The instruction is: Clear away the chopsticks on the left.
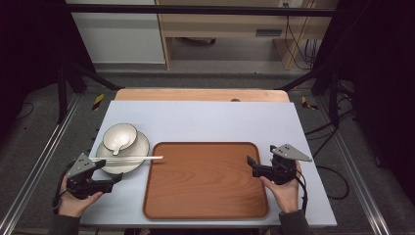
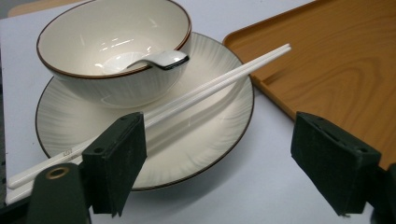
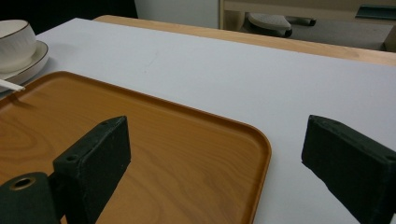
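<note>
My left hand [image 1: 73,198] rests low at the table's near edge, its left gripper [image 2: 219,163] spread wide, holding nothing, seemingly just clear of the chopsticks [image 2: 196,93] lying across the plate [image 2: 224,126]. My right gripper [image 3: 217,163] gapes over the tray [image 3: 177,140] corner.

In the left gripper view, the near ends of the chopsticks [image 2: 196,93] pass behind a black jaw, and the tray [image 2: 336,70] runs off the right edge. In the right gripper view, the bowl [image 3: 14,42] and plate [image 3: 28,65] are cut by the left edge, with one chopstick tip showing.
</note>
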`<state>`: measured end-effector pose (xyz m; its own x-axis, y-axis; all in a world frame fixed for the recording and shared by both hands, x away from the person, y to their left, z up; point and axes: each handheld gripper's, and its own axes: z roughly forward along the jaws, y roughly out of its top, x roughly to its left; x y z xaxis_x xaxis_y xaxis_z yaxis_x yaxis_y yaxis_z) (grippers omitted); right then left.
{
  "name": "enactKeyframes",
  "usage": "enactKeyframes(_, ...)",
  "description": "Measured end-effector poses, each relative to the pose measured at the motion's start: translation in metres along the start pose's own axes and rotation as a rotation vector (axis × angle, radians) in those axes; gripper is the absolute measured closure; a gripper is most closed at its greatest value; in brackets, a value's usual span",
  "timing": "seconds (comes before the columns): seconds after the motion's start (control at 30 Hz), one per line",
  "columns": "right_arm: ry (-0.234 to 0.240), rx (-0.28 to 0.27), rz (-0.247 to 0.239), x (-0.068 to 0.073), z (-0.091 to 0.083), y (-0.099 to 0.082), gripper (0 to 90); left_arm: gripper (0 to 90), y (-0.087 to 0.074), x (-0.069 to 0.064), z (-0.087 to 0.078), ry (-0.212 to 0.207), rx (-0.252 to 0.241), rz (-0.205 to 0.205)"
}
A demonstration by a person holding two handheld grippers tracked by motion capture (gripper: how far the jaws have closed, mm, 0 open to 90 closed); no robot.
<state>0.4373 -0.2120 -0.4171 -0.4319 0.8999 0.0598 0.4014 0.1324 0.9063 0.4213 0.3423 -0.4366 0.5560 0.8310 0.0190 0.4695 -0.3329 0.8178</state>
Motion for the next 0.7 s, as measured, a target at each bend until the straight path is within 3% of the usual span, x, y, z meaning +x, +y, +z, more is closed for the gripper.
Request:
enactKeyframes(0.33,0.003,0.018,-0.010,0.002,0.004,-0.001,8.2,29.5,0.004,0.021,0.020,0.038,0.017,0.003)
enactKeyframes(0.7,0.008,0.022,-0.008,0.002,0.005,-0.001,8.3,38.1,0.001,0.025,0.032,0.071,0.054,0.033)
